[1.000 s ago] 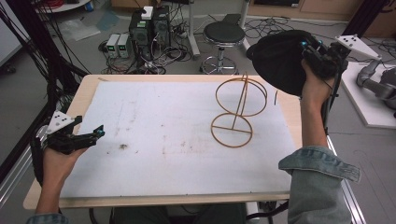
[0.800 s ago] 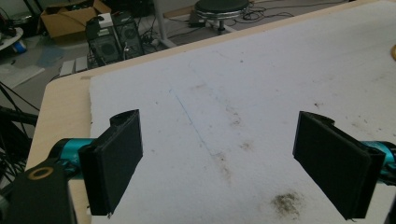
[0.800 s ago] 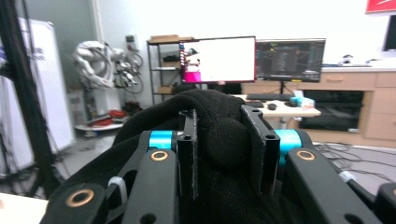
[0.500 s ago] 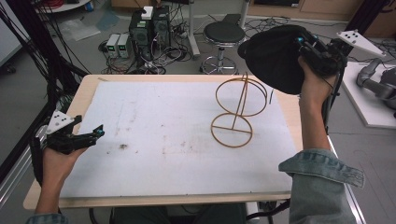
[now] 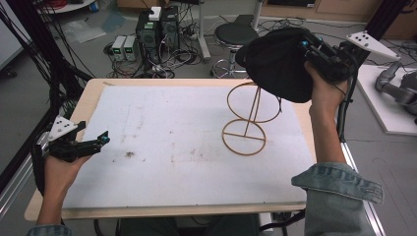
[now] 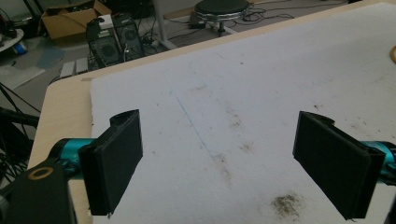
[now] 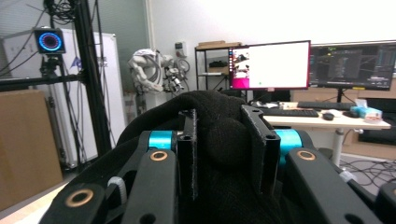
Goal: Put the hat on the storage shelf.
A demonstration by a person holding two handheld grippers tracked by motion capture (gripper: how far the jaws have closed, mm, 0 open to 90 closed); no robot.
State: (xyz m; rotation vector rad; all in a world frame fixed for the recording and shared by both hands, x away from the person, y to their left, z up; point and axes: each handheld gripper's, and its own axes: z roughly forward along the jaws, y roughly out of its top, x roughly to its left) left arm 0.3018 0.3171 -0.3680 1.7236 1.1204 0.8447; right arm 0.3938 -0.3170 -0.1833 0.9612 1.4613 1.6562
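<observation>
Black hat (image 5: 278,64) has shifted left since a second ago, closer over the wire stand (image 5: 250,117), now overlapping its top ring from the far-right side. Right gripper (image 5: 314,49) is clamped on hat fabric; in the right gripper view its fingers (image 7: 189,149) pinch a fold of the fabric between them. Stand's long axis is upright, below-left of the hat. Left gripper (image 5: 93,143) is well left of the stand, low over the table (image 5: 162,123), fingers (image 6: 116,163) wide apart, holding nothing.

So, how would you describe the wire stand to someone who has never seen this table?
Look at the white mat covering the wooden table. On its far right part stands a thin golden wire stand: two rings joined by an upright rod, directly below the black cloth in the right hand-held gripper.
</observation>
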